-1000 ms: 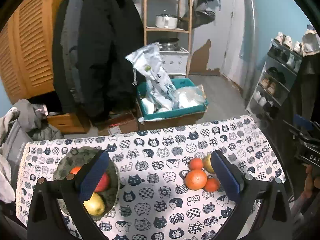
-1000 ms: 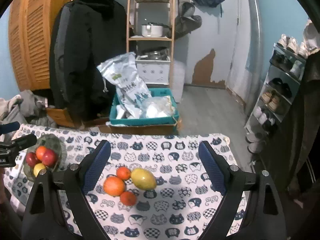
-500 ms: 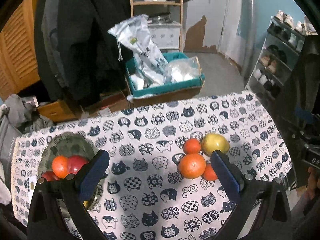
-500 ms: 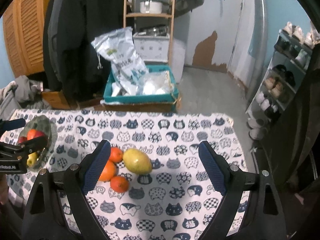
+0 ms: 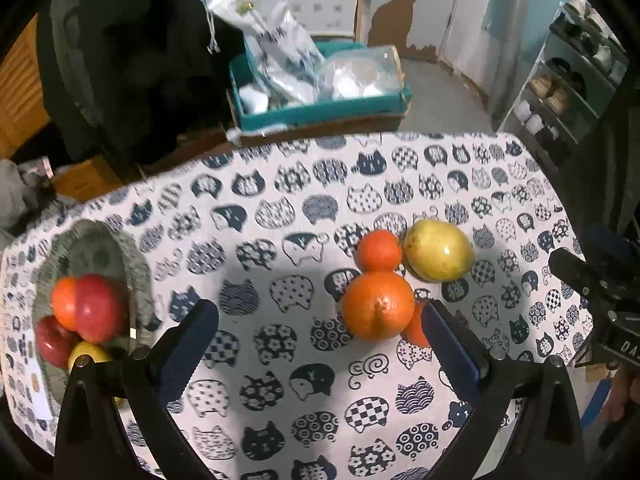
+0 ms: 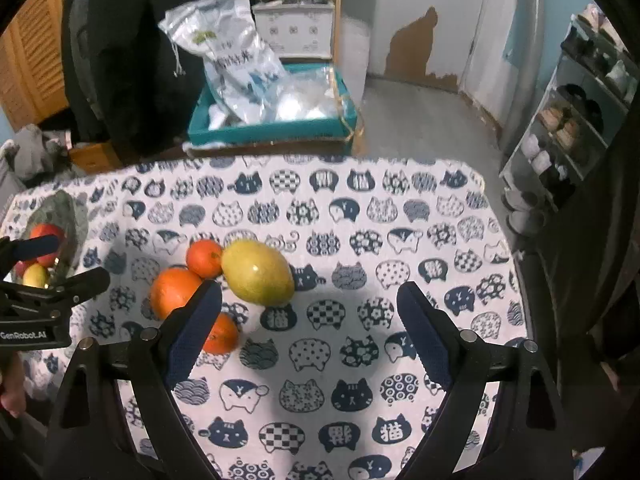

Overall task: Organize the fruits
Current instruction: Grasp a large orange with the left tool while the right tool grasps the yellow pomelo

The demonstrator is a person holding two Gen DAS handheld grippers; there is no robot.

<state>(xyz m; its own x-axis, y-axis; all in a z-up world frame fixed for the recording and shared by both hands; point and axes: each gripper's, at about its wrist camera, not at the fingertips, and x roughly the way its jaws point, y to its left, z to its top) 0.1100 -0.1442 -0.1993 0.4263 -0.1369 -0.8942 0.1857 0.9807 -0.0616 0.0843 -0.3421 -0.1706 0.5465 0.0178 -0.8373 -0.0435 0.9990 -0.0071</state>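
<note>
The left gripper (image 5: 318, 346) hung over the worktop (image 5: 280, 208) with its jaws spread wide and nothing between them; the big orange (image 5: 378, 305) sat just inside its right finger, not pressed. The right gripper (image 6: 308, 330) was likewise released, jaws wide apart and empty over the cat-print cloth.

In the left wrist view, four loose fruits clustered at about 2 o'clock from the picture's middle: the big orange, a small orange (image 5: 378, 250) touching it at 12 o'clock, a yellow-green mango (image 5: 438, 255) just beside that at 3 o'clock, and another small orange (image 5: 416, 330) partly hidden behind the right finger.

At 9 o'clock stood a grey bowl (image 5: 138, 276) holding a red apple (image 5: 98, 307), an orange fruit (image 5: 63, 303), a second red apple (image 5: 52, 340) and a yellow fruit (image 5: 86, 354).

Beyond the worktop, at 12 o'clock, a teal box (image 5: 320, 114) on the floor held plastic bags (image 5: 272, 36).
</note>
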